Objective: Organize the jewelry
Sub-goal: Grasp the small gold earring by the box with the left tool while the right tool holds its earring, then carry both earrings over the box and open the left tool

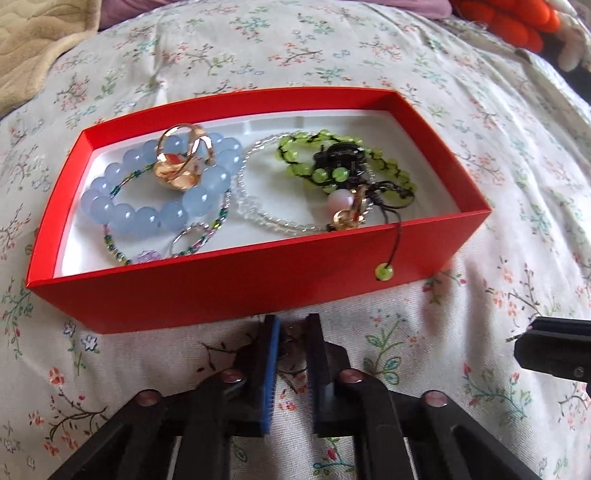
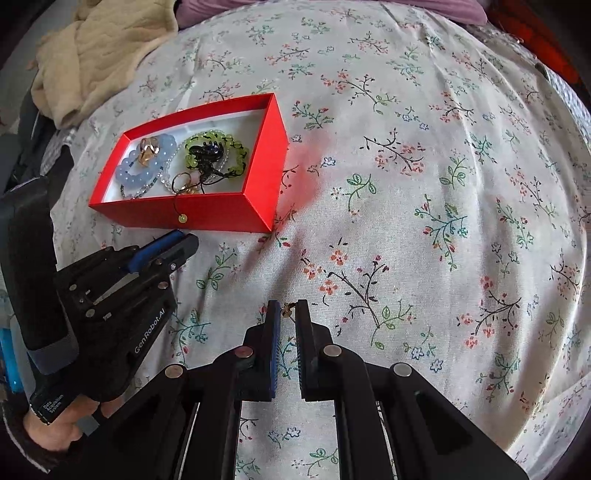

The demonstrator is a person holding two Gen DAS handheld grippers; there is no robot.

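Note:
A red box (image 1: 221, 284) with a white lining sits on the floral bedspread and holds jewelry: a blue bead bracelet (image 1: 147, 218), a gold ring (image 1: 181, 158), a clear bead strand (image 1: 258, 206), a green bead bracelet (image 1: 332, 173) whose cord end hangs over the front wall. The box also shows in the right wrist view (image 2: 207, 218). My left gripper (image 1: 293, 325) hovers just before the box's front wall, jaws nearly closed, nothing clearly held. My right gripper (image 2: 286, 308) is shut on a small gold earring (image 2: 287, 309) above the bedspread, right of the box.
A beige blanket (image 2: 96, 51) lies bunched at the far left. Orange and red fabric (image 1: 509, 18) lies at the far right. The floral bedspread (image 2: 424, 184) stretches wide to the right of the box.

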